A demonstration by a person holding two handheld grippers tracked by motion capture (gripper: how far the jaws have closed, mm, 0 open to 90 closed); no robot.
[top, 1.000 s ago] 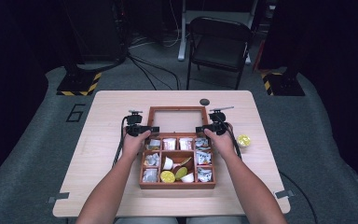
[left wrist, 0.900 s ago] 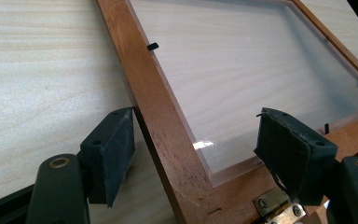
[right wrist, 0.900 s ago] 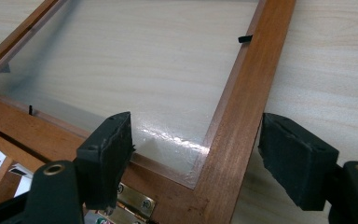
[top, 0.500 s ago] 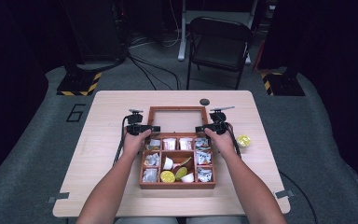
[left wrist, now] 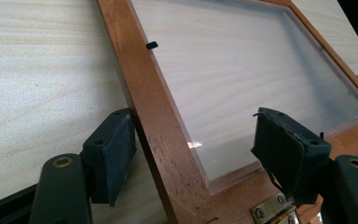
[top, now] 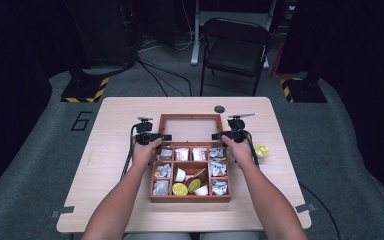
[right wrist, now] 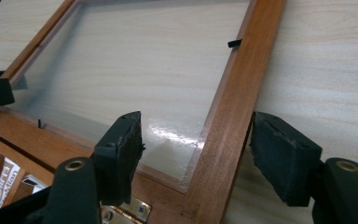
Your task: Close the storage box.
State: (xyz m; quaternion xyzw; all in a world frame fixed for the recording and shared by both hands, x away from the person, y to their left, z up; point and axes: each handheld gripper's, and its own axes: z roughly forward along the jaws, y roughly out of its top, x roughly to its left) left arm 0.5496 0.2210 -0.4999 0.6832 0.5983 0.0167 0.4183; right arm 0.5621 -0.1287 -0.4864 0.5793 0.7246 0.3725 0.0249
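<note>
A wooden compartment box (top: 190, 199) sits mid-table, holding packets and small cups. Its lid (top: 190, 117), a wooden frame around a clear pane, lies open and flat behind it. My left gripper (top: 166, 137) is open at the lid's left side. In the left gripper view, that gripper (left wrist: 193, 116) straddles the left frame rail (left wrist: 154, 107), jaws apart on either side. My right gripper (top: 215, 136) is open at the lid's right side. In the right gripper view, it (right wrist: 196, 119) straddles the right rail (right wrist: 242, 74) without squeezing it.
A small yellow cup (top: 261, 150) stands on the table right of the box, and a dark round disc (top: 219, 109) lies behind the lid. A brass hinge (left wrist: 272, 212) joins lid and box. A folding chair (top: 235, 45) stands beyond the table.
</note>
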